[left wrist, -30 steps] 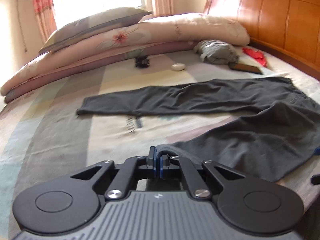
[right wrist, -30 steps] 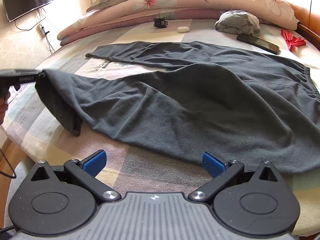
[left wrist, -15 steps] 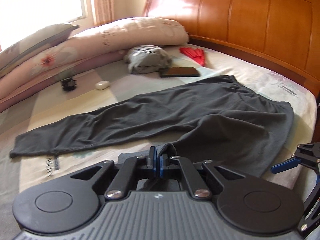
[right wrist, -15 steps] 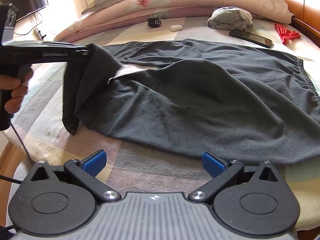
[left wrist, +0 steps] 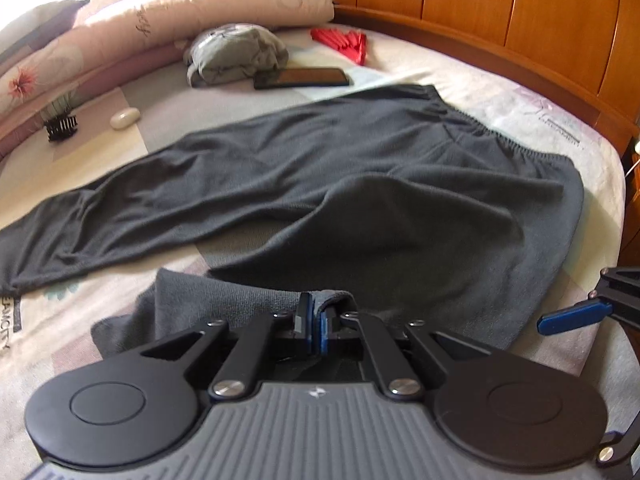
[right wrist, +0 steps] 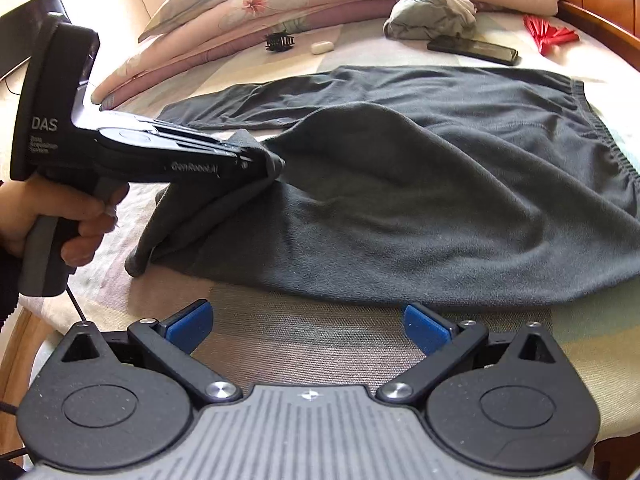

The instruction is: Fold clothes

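Dark grey trousers lie spread on the bed, waistband toward the wooden headboard; they also show in the right wrist view. My left gripper is shut on the cuff of the near trouser leg and holds it lifted above the bed; it also shows in the right wrist view, carrying the leg over the thigh part. My right gripper is open and empty, low at the bed's near edge, just short of the trousers' hem. One of its blue fingers shows at the right of the left wrist view.
A bundled grey garment, a black phone, red sticks, a white case and a black hair clip lie near the pillows. The wooden headboard runs along the right.
My left gripper has carried the trouser leg's cuff to the right, toward the waistband, folding the leg over itself. My right gripper has stayed open at the bed's edge.
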